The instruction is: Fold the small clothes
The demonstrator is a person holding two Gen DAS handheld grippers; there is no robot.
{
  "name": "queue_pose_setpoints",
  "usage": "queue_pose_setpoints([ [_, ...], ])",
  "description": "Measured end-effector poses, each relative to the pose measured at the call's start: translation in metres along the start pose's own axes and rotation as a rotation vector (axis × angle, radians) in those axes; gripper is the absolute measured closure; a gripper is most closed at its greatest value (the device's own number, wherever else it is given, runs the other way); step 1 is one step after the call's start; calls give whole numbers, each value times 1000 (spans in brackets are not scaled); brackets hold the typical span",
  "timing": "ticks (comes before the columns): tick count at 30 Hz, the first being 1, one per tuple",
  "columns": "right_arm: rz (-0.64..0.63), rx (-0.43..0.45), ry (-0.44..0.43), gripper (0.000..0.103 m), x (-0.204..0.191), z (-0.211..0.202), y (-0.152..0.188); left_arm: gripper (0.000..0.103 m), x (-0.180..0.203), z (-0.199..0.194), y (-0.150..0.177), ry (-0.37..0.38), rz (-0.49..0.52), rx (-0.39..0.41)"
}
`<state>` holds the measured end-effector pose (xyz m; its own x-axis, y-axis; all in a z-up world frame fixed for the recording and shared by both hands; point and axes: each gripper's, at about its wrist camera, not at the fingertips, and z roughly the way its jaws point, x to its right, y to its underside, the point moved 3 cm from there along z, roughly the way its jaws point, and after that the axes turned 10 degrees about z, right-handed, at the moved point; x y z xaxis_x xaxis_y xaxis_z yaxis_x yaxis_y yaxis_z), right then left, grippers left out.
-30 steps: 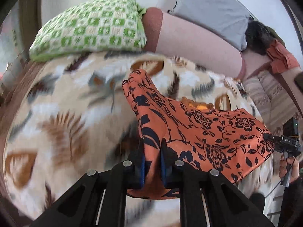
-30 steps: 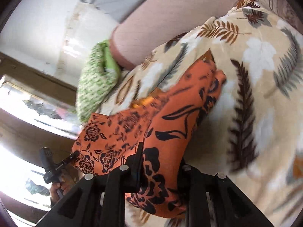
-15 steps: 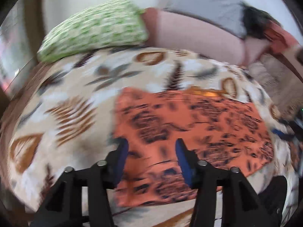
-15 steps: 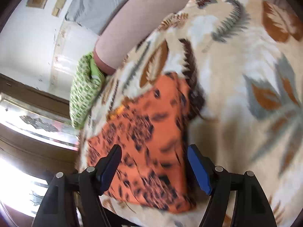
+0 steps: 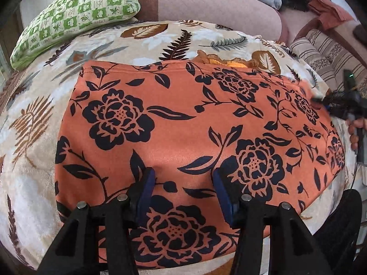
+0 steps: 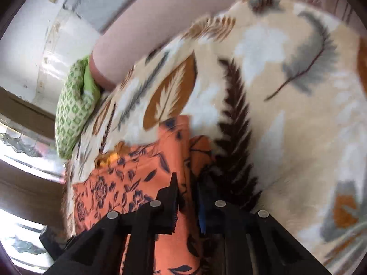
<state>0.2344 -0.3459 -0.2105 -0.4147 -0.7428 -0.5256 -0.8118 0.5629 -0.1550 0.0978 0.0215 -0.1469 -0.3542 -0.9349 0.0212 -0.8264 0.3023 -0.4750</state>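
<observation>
In the left wrist view, an orange cloth (image 5: 183, 137) with a black flower print is seen spread flat on a leaf-patterned blanket (image 5: 34, 126) that covers a bed. The left gripper (image 5: 182, 194) is held low over the near part of the cloth, its jaws standing apart with flat cloth between them and nothing clamped. A green checked pillow (image 5: 75, 16) lies at the far left, and a pink bolster (image 5: 218, 2) stretches along the far edge. At the right edge of the cloth the right gripper (image 5: 321, 100) is seen, carried by a hand (image 5: 356, 133). A small bunch of orange fabric (image 5: 220, 60) shows just past the far edge of the cloth.

In the right wrist view, which is blurred, the right gripper (image 6: 188, 197) is seen at the right edge of the cloth (image 6: 128, 183). Its jaws have just been closing and stand nearly together, with the edge of the cloth caught between them. The blanket (image 6: 286, 91) fills the right side, and the pillow (image 6: 73, 110) lies at the far left beside the bolster (image 6: 160, 23).
</observation>
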Motion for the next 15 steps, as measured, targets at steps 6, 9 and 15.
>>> queue_pose_setpoints([
  [6, 112, 99, -131, 28, 11, -44, 11, 50, 2, -2, 3, 0, 25, -7],
  [9, 52, 25, -163, 28, 2, -65, 45, 49, 1, -1, 1, 1, 25, -7],
  [15, 42, -134, -115, 28, 19, -54, 112, 48, -2, -1, 2, 24, 14, -3],
])
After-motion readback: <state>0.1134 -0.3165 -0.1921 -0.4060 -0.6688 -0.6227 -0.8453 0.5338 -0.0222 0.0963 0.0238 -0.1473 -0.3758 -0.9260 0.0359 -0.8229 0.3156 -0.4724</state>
